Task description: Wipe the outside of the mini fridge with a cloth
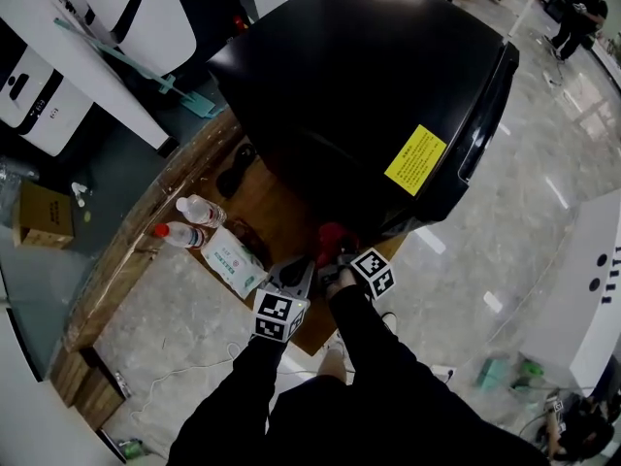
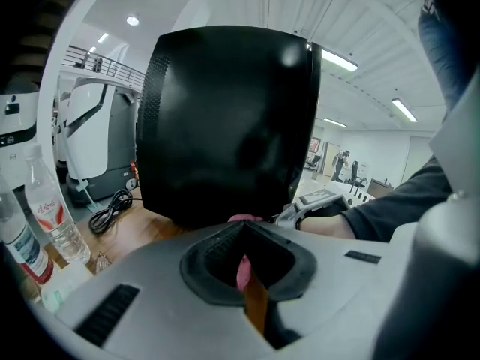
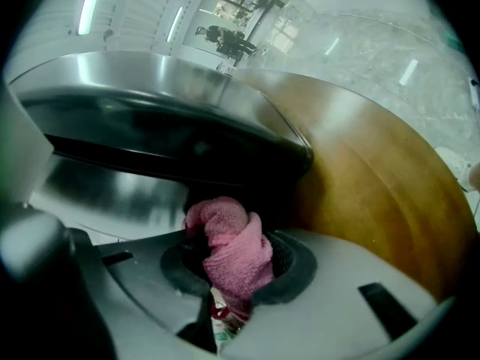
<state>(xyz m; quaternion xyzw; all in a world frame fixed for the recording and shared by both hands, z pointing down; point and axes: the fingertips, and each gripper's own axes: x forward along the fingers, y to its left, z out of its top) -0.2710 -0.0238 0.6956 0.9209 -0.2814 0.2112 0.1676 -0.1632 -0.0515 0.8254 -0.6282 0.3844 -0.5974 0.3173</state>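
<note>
Right gripper (image 3: 225,272) is clamping a bunched pink cloth (image 3: 229,246), jaws closed tight on it, and is pressing it against the low front edge of the black mini fridge (image 1: 359,76), just above the wooden table (image 1: 146,231). The fridge is sitting on that table, with a yellow sticker (image 1: 415,159) showing on its side. Left gripper (image 1: 296,278) is hovering just beside the right one and pointing at the fridge, jaws drawn in to a thin slit. A sliver of pink is showing in the slit, but it's unclear whether it's pinched. Two plastic bottles (image 1: 189,221) and a wipes pack (image 1: 233,260) are lying on the table left of the grippers. A black cable (image 2: 109,210) is lying by the fridge.
</note>
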